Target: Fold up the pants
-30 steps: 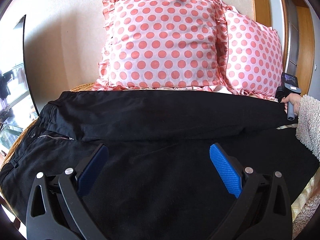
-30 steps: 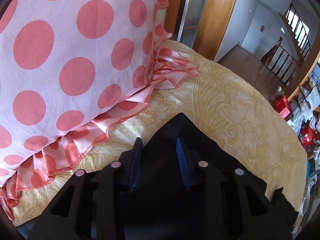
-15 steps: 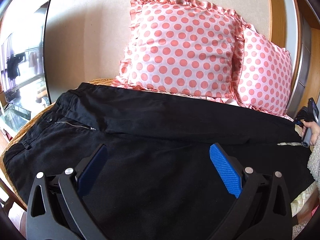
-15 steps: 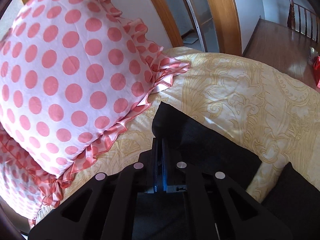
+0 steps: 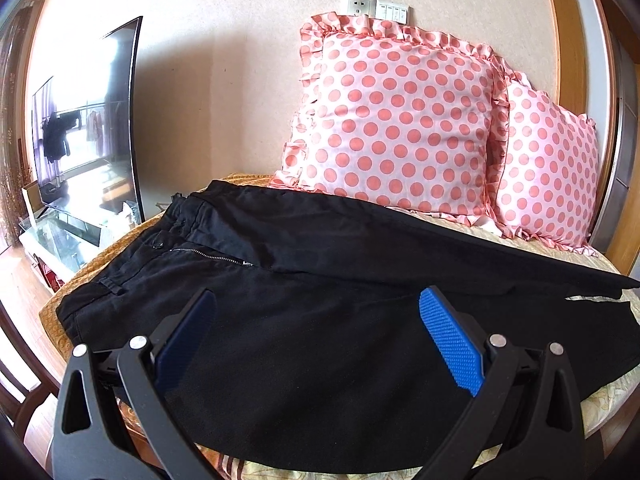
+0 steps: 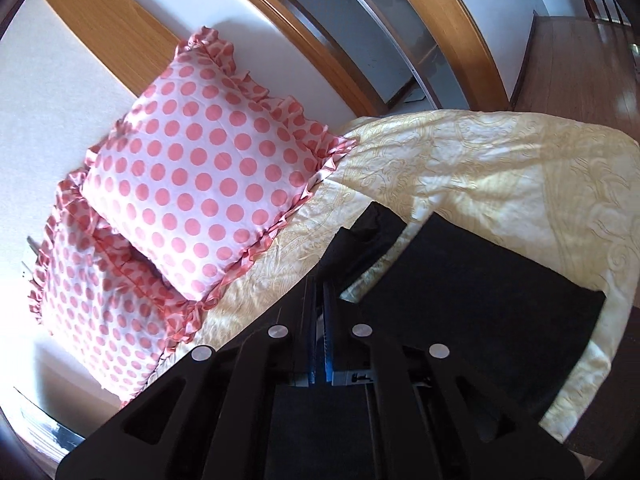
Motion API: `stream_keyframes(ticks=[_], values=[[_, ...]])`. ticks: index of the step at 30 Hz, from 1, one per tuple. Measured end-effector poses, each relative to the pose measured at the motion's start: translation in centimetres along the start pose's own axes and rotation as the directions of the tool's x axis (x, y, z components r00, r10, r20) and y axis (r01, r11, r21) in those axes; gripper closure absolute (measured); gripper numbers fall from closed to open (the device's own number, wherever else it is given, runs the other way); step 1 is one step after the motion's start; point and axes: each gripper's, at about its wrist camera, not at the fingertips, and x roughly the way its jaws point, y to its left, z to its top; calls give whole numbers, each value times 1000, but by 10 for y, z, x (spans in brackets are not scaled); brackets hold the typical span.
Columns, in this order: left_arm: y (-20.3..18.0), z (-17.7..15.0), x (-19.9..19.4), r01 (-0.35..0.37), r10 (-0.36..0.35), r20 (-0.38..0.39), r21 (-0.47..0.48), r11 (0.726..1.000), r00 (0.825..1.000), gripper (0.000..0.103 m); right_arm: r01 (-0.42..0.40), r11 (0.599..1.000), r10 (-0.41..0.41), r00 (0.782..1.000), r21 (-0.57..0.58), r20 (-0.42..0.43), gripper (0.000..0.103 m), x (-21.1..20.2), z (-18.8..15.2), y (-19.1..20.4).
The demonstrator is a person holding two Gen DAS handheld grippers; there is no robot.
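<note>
Pants (image 5: 320, 320), black, lie spread across the bed (image 6: 460, 168), waistband toward the left in the left wrist view, zipper (image 5: 208, 255) visible near the fly. The far leg is laid partly over the near leg, and its hem end runs out toward the right edge of the bed.

The left gripper (image 5: 316, 336) hangs above the near leg with its blue pads (image 5: 450, 340) spread wide apart; nothing is between them. Whether the fingers touch the cloth cannot be told.

The right gripper (image 6: 319, 300) has its fingers pressed together on the black fabric of a leg end (image 6: 360, 240), which rises off the bedspread toward the fingertips. The other leg end (image 6: 480, 280) lies flat just beside it.

Two pink polka-dot pillows (image 5: 400, 120) stand against the wall behind the pants, close to the far leg. A wall socket (image 5: 374, 9) sits above them. A television (image 5: 86, 120) stands to the left of the bed. The bedspread is yellow with a scroll pattern.
</note>
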Motion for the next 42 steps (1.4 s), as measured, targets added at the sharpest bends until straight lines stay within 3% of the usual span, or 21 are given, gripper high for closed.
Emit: stream_keyframes(ticks=[3,6,11,13,16,21,23,25,27,30,32,34,38,42], values=[[4,1,-3,4,-4,-6,-22,1000,1000,2,18,1000,-18,1000,-2,-7,100,-12,-21,-11],[8,0,-6,20,-21,-17,-57,998,1000,2,44,999,-41,996,32,-75,100,-7,-42,-28],[9,-3,-11,11,-12,-19,-61,998,1000,2,37,994,-22,990,105,-141,99,-1,-47,-46],[8,-4,-14,5,-6,-14,-52,999,1000,2,41,991,-21,988,129,-155,86,-3,-45,-48],[6,-5,-15,2,-2,-9,-42,999,1000,2,62,991,-43,986,119,-159,84,-5,-45,-46],[4,-7,-14,8,-8,-13,-33,999,1000,2,35,976,10,979,213,-206,84,2,-51,-55],[4,-7,-14,6,-7,-14,-27,1000,1000,2,22,969,35,974,244,-226,80,4,-56,-56],[4,-7,-15,4,-4,-9,-23,1000,1000,2,16,962,50,971,271,-235,66,5,-59,-56],[4,-7,-13,0,0,-8,-20,1000,1000,2,9,959,57,974,285,-221,66,7,-58,-56],[4,-7,-9,4,-5,-19,-22,1000,1000,2,19,967,30,982,254,-187,67,9,-55,-51],[4,-8,-7,8,-9,-27,-26,1000,1000,2,38,970,4,985,239,-174,76,13,-54,-48],[4,-9,-4,5,-6,-35,-28,1000,999,2,40,968,0,987,246,-162,97,19,-53,-49],[6,-7,2,-6,5,-51,-31,999,999,2,-14,959,50,991,282,-121,100,25,-51,-57],[11,-1,7,-21,19,-61,-37,999,998,2,-127,934,135,991,333,1,101,1,-35,-66]])
